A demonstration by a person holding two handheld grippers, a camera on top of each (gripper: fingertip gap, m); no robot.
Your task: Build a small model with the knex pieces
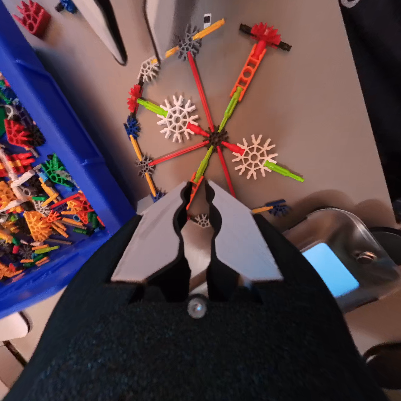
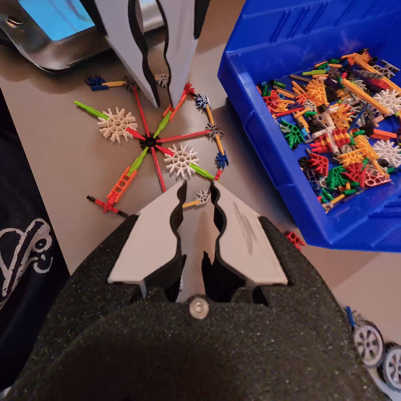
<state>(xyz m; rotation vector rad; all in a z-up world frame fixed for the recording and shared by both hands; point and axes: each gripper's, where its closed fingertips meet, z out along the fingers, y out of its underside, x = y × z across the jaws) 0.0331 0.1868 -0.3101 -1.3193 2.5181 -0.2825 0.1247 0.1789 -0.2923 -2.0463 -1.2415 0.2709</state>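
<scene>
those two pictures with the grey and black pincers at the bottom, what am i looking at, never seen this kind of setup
Each picture comes from a camera mounted on a hand-held tool, looking forward along its two tongs. A person holds one tool in each hand; there is no robot arm.

The left tongs sit at an orange strut of a flat toy wheel built from rods and snowflake-shaped connectors. The strut lies in the narrow gap, but whether it is gripped is unclear.

The right tongs, slightly apart, hold nothing; nearest is a small grey connector. The left tool also appears at the top of the right view.

Everything lies on a tan table. Beside the wheel stands a blue bin full of loose pieces.
</scene>
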